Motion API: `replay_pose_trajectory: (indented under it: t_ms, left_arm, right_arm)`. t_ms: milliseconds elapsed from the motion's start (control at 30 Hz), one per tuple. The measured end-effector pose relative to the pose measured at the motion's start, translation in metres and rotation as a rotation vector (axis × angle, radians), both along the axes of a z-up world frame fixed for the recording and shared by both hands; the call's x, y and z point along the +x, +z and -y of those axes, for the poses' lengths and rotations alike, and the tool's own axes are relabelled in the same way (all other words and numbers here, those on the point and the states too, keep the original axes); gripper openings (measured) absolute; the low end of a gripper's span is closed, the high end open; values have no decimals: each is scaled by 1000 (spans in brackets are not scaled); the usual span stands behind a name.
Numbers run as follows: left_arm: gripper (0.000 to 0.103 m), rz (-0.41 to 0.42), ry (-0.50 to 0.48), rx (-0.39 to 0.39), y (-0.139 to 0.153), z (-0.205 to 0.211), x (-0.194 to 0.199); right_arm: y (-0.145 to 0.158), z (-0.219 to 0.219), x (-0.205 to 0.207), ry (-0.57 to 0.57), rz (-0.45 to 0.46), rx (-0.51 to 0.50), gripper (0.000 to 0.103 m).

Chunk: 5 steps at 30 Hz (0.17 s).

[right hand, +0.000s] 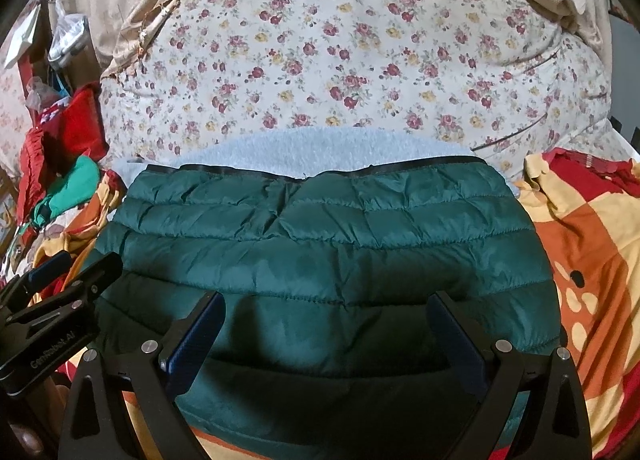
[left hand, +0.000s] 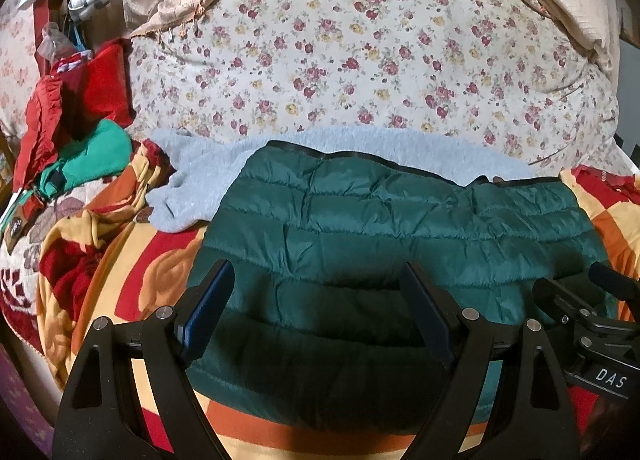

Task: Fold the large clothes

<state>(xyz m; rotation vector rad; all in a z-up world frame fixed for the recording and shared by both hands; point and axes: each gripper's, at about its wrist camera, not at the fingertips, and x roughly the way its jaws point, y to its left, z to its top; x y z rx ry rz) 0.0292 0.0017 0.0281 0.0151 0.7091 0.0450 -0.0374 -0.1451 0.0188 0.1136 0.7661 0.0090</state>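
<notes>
A bed carries everything, covered by a blanket (left hand: 168,260) checked in red, orange and yellow. Straight ahead of both grippers, a folded dark green quilted jacket (left hand: 400,228) lies flat on it. Beyond the jacket, partly under its far edge, lies a pale blue fleece garment (left hand: 192,184). Farther on, a floral quilt (left hand: 360,60) rises in a mound. Ahead and left of the left gripper sits a heap of red and bright green clothes (left hand: 80,132).
</notes>
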Motion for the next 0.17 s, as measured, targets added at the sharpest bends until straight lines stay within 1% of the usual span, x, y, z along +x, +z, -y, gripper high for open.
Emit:
replay_pose_trajectory:
  t_ms: [67,167]
  left_arm:
    - [85,1,-1,6,0,-1,1]
    - [85,-5,-7,-20,2,-6,3]
  right_arm:
    - [-1,2,1,-1,-4,1,100]
    - [0,5,3,-4,-5,1,100]
